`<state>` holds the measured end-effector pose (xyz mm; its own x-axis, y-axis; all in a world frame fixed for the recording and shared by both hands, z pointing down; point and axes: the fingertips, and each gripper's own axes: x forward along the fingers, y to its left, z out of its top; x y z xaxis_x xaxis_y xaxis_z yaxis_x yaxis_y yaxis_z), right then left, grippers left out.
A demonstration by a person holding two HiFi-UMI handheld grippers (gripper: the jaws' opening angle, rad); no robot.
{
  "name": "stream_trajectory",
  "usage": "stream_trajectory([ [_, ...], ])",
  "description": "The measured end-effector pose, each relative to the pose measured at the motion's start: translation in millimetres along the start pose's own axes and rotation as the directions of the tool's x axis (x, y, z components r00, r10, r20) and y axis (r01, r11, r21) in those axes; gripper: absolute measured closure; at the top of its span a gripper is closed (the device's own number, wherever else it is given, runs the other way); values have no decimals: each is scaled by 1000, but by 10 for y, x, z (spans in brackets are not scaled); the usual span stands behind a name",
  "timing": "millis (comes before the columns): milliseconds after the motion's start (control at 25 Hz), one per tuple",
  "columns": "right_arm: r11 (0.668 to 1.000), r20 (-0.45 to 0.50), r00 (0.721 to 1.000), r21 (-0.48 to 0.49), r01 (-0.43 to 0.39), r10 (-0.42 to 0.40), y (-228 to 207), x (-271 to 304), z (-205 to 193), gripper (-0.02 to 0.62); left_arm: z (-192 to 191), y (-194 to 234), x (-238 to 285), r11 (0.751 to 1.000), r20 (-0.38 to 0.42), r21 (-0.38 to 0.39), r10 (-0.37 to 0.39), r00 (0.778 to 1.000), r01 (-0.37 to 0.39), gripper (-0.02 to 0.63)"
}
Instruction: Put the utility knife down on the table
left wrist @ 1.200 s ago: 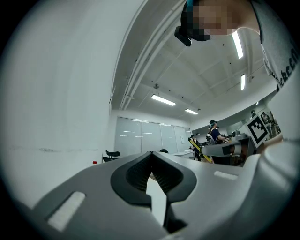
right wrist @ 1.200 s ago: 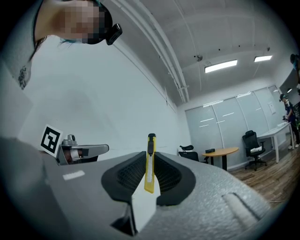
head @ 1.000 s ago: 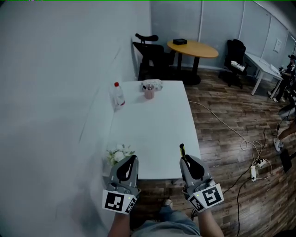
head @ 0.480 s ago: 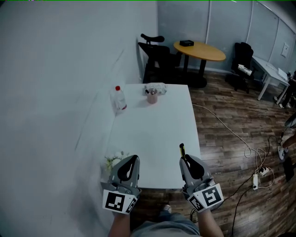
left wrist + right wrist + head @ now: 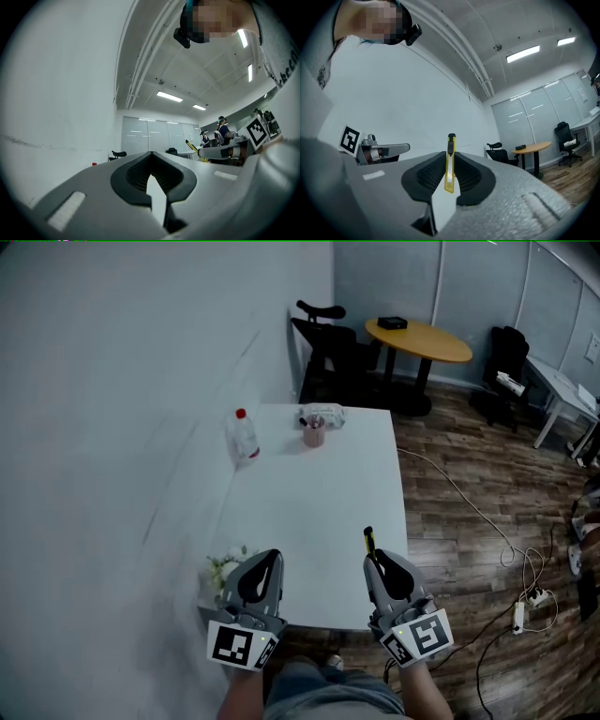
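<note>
Jaws of the right gripper are clenched on the utility knife, pinching its yellow body near the lower end so that the dark-capped tip stands up and forward, clear of the jaw pads. The left gripper has its jaws pressed together on nothing; it plays no part in the hold.

Seen from the head, both grippers hang over the near edge of the table, the right one toward the table's near right corner, the left one toward its near left corner beside a small bunch of white flowers. The knife points away from the person, out over the table's near end. It appears to be held above the table and not touching it, though height is hard to judge from this steep angle.

The step in hand looks like the carry: the knife is gripped and not yet set down. The next move calls for lowering the right gripper until the knife lies flat on the bare middle of the table, then parting the jaws. A bottle and a cup stand at the table's far end, well apart from that spot.
</note>
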<state>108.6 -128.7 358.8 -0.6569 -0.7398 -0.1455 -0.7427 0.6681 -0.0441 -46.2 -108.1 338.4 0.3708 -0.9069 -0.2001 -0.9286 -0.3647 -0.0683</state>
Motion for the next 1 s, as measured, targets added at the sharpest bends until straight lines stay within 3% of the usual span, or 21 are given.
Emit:
stream_trajectory([
  [560,998,-36,999,43,43,-41,-185,404,-114,541,-49,202,297,999,-34,8,-51,998,51,591],
  [1000,990,-155,983,89,110,-95,-304,810,-574,541,-200,498,555,993,-54,-13,-114,992,113,591],
])
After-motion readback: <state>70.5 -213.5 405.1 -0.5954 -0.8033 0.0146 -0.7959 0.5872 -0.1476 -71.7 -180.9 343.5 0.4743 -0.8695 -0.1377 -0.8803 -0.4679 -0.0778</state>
